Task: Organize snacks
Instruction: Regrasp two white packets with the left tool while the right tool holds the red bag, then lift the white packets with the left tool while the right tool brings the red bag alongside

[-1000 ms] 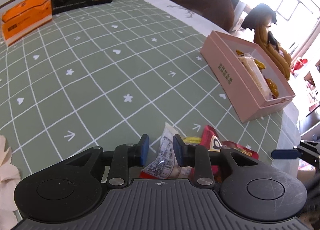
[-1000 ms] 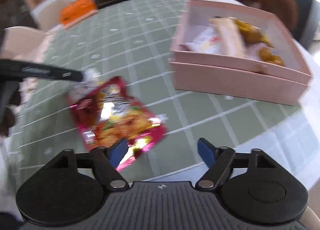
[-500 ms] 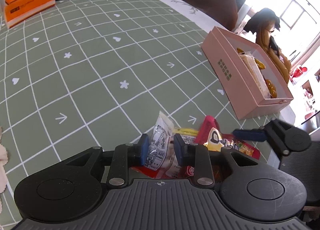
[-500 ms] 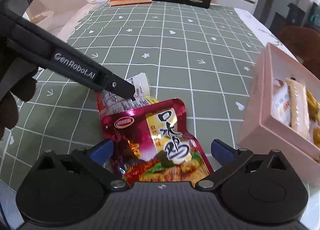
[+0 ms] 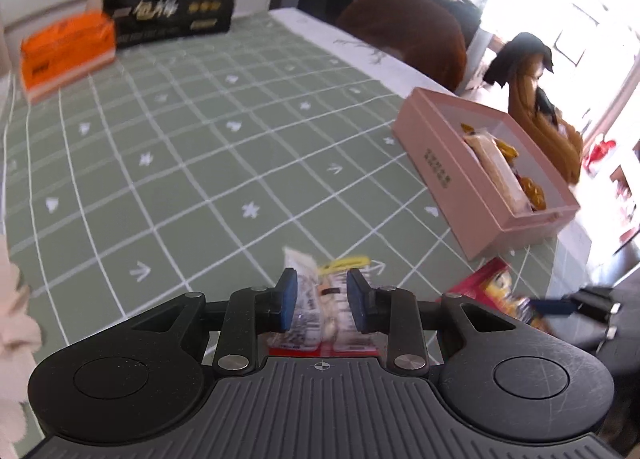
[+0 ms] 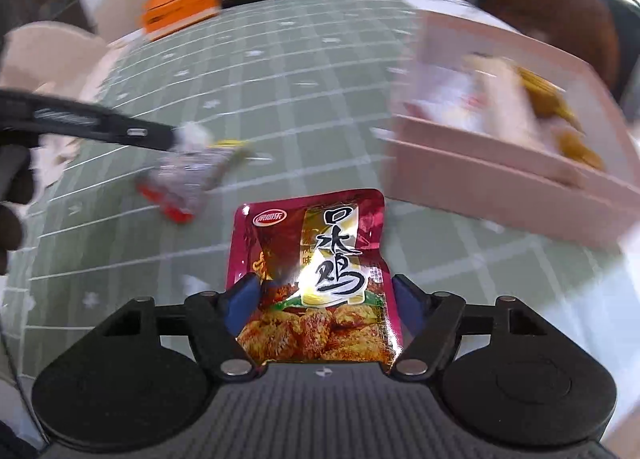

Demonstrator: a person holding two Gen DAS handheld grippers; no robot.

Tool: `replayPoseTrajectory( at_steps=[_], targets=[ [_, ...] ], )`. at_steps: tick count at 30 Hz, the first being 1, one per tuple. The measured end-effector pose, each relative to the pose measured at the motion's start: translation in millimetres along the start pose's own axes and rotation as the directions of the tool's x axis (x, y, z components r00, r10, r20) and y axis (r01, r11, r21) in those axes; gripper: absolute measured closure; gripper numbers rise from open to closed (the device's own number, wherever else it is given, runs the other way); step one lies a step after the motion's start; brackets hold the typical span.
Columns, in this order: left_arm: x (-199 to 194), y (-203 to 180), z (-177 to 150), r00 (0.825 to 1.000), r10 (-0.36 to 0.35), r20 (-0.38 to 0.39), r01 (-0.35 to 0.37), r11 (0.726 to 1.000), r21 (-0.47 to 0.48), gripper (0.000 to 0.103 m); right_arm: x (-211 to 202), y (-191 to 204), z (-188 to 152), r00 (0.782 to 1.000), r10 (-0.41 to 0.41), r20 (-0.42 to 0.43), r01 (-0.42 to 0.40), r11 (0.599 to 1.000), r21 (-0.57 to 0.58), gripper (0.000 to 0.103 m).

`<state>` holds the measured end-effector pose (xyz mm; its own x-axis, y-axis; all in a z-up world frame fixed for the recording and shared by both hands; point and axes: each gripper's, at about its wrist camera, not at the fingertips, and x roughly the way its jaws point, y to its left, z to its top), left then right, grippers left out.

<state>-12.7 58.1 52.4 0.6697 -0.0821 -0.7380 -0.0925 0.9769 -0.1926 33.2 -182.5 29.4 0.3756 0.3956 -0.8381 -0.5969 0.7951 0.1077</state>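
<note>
Our left tongs [image 5: 322, 301] pinch a clear crinkly snack packet with a red base [image 5: 310, 309], held above the green grid-patterned table [image 5: 192, 163]. Our right tongs [image 6: 322, 297] clamp a glossy dark-red foil pouch printed with fried chicken [image 6: 316, 283]. The open pink rectangular cardboard box [image 6: 500, 163], holding wrapped snacks, sits far right.

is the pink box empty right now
No, the pink box holds several wrapped snacks, seen in the left wrist view.
</note>
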Motion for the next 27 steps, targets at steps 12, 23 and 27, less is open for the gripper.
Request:
replayPoseTrajectory(
  at_steps=[12,23,27],
  targets=[
    [35.6,-77.1,-30.7,0.983,0.179,-0.035,-0.153,0.917,0.369,0.032,-6.8,-56.0,-14.1,0.992,-0.128,-0.009,0.128,0.973,0.192,0.010],
    [29.4,-39.0,-25.8,0.979,0.203,-0.037,-0.194,0.966,0.172,0.026,-1.6,-48.3,-5.5,0.987,-0.154,-0.048,0.159,0.976,0.150,0.000],
    [42.9,-34.1,-22.7,0.980,0.179,-0.082,-0.166,0.975,0.145,0.024,-1.4,-48.1,-5.4,0.986,-0.160,-0.047,0.166,0.975,0.146,0.000]
  ],
)
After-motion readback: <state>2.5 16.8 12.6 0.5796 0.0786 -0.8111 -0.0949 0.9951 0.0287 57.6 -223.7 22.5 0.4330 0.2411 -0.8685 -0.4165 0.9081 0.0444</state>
